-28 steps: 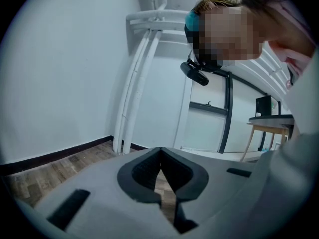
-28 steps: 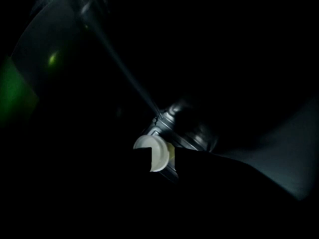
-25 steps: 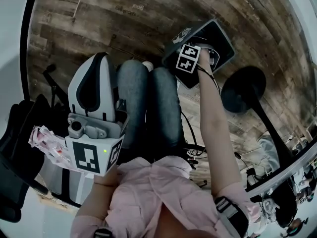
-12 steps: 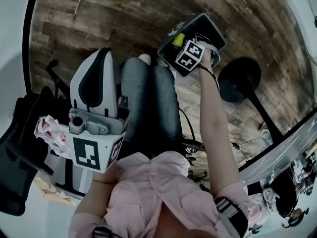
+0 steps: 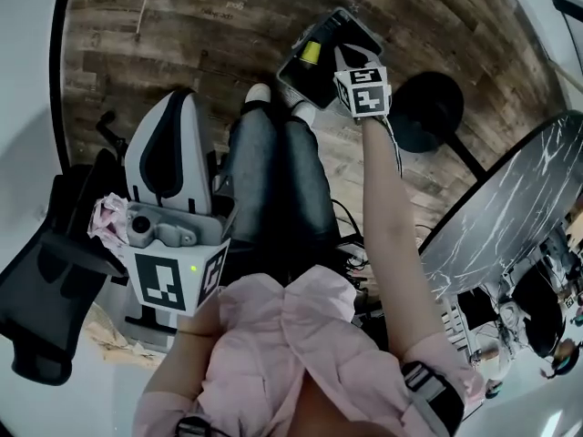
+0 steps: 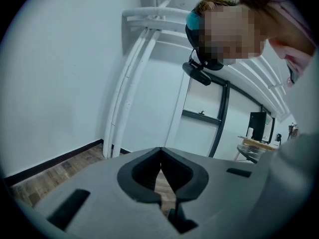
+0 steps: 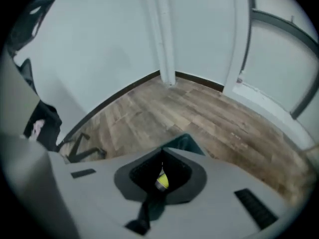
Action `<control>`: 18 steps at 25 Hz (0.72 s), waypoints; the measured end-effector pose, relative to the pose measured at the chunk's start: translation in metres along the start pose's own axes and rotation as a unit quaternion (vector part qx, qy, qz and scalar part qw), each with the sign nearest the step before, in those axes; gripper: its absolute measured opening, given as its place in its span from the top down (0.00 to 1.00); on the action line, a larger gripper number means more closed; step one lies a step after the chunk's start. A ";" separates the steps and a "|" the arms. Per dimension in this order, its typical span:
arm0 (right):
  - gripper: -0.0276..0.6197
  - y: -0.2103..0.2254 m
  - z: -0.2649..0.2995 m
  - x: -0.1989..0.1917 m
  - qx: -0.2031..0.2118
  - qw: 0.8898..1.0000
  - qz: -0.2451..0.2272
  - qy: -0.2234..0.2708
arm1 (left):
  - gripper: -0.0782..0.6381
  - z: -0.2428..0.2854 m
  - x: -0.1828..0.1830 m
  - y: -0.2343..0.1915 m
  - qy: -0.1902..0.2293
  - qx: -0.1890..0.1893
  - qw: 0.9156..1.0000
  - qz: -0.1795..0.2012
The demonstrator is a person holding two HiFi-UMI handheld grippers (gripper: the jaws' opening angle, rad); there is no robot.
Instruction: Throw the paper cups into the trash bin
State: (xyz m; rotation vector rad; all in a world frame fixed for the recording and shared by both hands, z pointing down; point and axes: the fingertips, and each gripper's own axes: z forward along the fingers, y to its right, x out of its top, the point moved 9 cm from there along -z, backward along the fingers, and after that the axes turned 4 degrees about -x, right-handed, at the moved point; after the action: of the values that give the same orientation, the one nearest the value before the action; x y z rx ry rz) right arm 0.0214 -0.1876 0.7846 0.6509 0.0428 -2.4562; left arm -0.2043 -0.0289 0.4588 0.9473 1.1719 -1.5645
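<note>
Right tongs (image 5: 351,62) are above the trash bin (image 5: 360,27), marker cube up, my arm stretched toward it. Their jaws have just been closing and now meet at the tips with nothing pinched. In the right gripper view (image 7: 162,158) only a narrow gap shows below the tips.

Yellow paper cup (image 5: 311,53) lies inside the bin, at its left side in the head view; the same cup (image 7: 162,181) shows through that gap, with a corner of the bin (image 7: 185,142) just above the jaws. A second ago the cube covered the bin mouth and no cup showed; half a second ago the cup appeared beside the cube; now the tongs are clear of the opening and the cup stays down in the bin.

Left tongs (image 5: 182,107) are held at my left knee, pointing away from me; in the left gripper view (image 6: 160,153) the jaws are pressed together, empty, wall and floor beyond.

The bin looks smaller than before and sits higher in the head view. A round marbled table top (image 5: 501,208) has come in at the right, above its black round foot (image 5: 428,107); earlier only the foot and stem showed. Crumpled pink-and-white paper (image 5: 109,217) is still beside the left tongs; I cannot tell what it rests on. A black chair (image 5: 46,308) is at lower left.
</note>
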 end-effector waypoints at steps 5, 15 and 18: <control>0.91 -0.011 -0.058 0.014 -0.011 0.996 0.080 0.033 | 0.87 -0.016 0.044 0.011 -0.004 -0.012 1.000 -0.003; 0.91 -0.025 -0.164 0.052 -0.052 0.989 0.121 0.070 | 0.87 -0.035 0.131 0.038 -0.003 -0.040 0.999 -0.002; 0.91 -0.029 -0.185 0.060 -0.057 0.984 0.143 0.089 | 0.87 -0.040 0.144 0.043 -0.004 -0.048 0.999 0.001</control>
State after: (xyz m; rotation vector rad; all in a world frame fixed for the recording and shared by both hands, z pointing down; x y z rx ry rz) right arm 0.0447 -0.1637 0.5913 0.7665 0.1493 -2.1004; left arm -0.1992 -0.0273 0.3034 0.8783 1.2301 -1.4952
